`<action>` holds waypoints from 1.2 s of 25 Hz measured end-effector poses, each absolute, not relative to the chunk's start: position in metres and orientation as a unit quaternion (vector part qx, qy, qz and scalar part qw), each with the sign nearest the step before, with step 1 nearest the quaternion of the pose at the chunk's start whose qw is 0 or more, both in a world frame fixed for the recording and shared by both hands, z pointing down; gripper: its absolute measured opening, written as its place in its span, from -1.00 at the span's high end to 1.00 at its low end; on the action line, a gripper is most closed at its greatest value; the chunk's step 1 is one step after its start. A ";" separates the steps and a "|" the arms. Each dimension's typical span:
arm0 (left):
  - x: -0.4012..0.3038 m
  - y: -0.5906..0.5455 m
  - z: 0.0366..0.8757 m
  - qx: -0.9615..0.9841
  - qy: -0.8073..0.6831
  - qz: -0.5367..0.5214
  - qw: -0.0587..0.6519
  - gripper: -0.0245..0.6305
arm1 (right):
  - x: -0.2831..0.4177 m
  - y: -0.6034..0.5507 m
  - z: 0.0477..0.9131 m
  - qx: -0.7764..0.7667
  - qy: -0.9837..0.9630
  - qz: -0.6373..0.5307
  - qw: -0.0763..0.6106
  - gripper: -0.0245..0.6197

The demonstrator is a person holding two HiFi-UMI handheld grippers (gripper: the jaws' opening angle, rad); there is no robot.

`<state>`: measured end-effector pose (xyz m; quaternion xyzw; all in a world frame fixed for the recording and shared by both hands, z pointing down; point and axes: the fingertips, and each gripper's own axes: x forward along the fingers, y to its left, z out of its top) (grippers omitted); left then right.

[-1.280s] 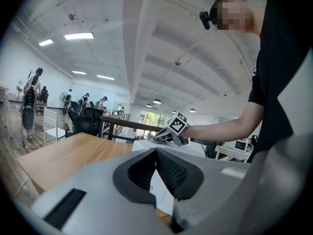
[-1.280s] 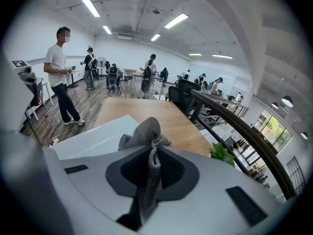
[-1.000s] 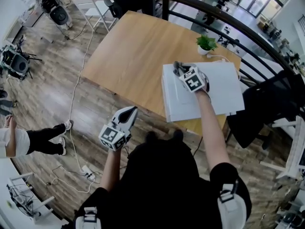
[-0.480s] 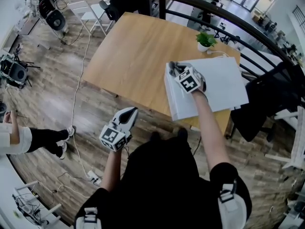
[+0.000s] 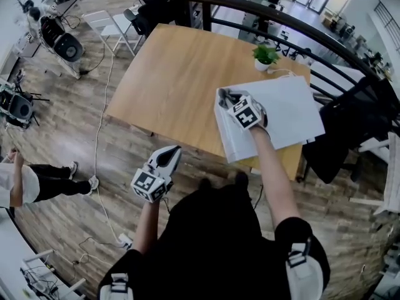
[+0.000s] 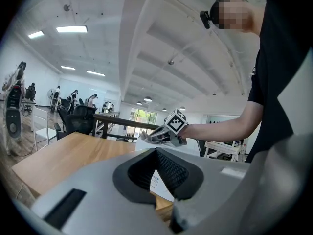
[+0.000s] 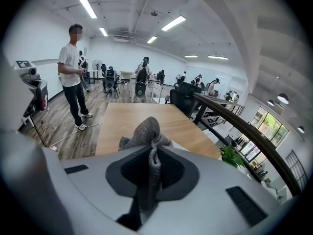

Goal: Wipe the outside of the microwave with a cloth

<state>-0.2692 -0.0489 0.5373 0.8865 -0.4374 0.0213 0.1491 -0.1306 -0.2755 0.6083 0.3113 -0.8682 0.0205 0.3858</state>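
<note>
Nudged across the microwave [image 5: 289, 116], right tool [image 5: 230, 97] clamps cloth [image 7: 145, 129] — left tool [image 5: 170, 152] closed, empty; plant [image 5: 265, 54] beyond.

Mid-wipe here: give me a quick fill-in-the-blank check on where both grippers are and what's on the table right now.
1. The right gripper is shut on a grey ____, held on the top of the microwave.
2. The left gripper carries nothing and hangs over the ____, off the table.
3. Beyond the microwave, a small green ____ stands in a white pot on the table.

Missing words: cloth; floor; plant.
</note>
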 end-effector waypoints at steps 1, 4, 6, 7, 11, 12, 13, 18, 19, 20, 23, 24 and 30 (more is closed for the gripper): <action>-0.269 -0.051 0.535 0.887 -0.437 0.019 0.149 0.92 | -0.132 -0.273 0.608 0.309 -0.870 0.021 0.384 0.84; -0.267 -0.057 0.528 0.888 -0.437 0.015 0.144 0.92 | -0.134 -0.261 0.609 0.296 -0.876 0.023 0.381 0.83; -0.264 -0.060 0.530 0.890 -0.435 0.020 0.133 0.92 | -0.129 -0.255 0.604 0.290 -0.883 0.017 0.369 0.83; -0.261 -0.062 0.532 0.892 -0.433 0.022 0.128 0.92 | -0.123 -0.252 0.600 0.288 -0.887 0.012 0.361 0.83; -0.240 -0.075 0.520 0.891 -0.434 0.004 0.130 0.92 | -0.088 -0.239 0.586 0.293 -0.900 -0.005 0.321 0.83; -0.232 -0.079 0.515 0.892 -0.433 0.001 0.132 0.92 | -0.076 -0.237 0.583 0.297 -0.902 -0.005 0.314 0.83; -0.224 -0.083 0.512 0.892 -0.432 -0.001 0.131 0.92 | -0.062 -0.234 0.581 0.300 -0.902 -0.004 0.309 0.83; -0.184 -0.094 0.521 0.897 -0.428 0.018 0.109 0.92 | 0.005 -0.228 0.571 0.310 -0.907 -0.007 0.285 0.83; -0.175 -0.098 0.520 0.897 -0.428 0.019 0.108 0.92 | 0.017 -0.227 0.568 0.309 -0.910 -0.011 0.277 0.83; -0.167 -0.101 0.519 0.897 -0.428 0.018 0.108 0.92 | 0.027 -0.226 0.565 0.308 -0.912 -0.015 0.270 0.83; -0.146 -0.110 0.518 0.896 -0.429 0.024 0.107 0.92 | 0.056 -0.223 0.559 0.311 -0.918 -0.011 0.245 0.83; -0.138 -0.113 0.518 0.896 -0.431 0.026 0.109 0.92 | 0.065 -0.221 0.557 0.313 -0.920 -0.007 0.235 0.83; -0.103 -0.130 0.516 0.891 -0.440 0.032 0.105 0.92 | 0.117 -0.212 0.546 0.319 -0.928 0.002 0.193 0.83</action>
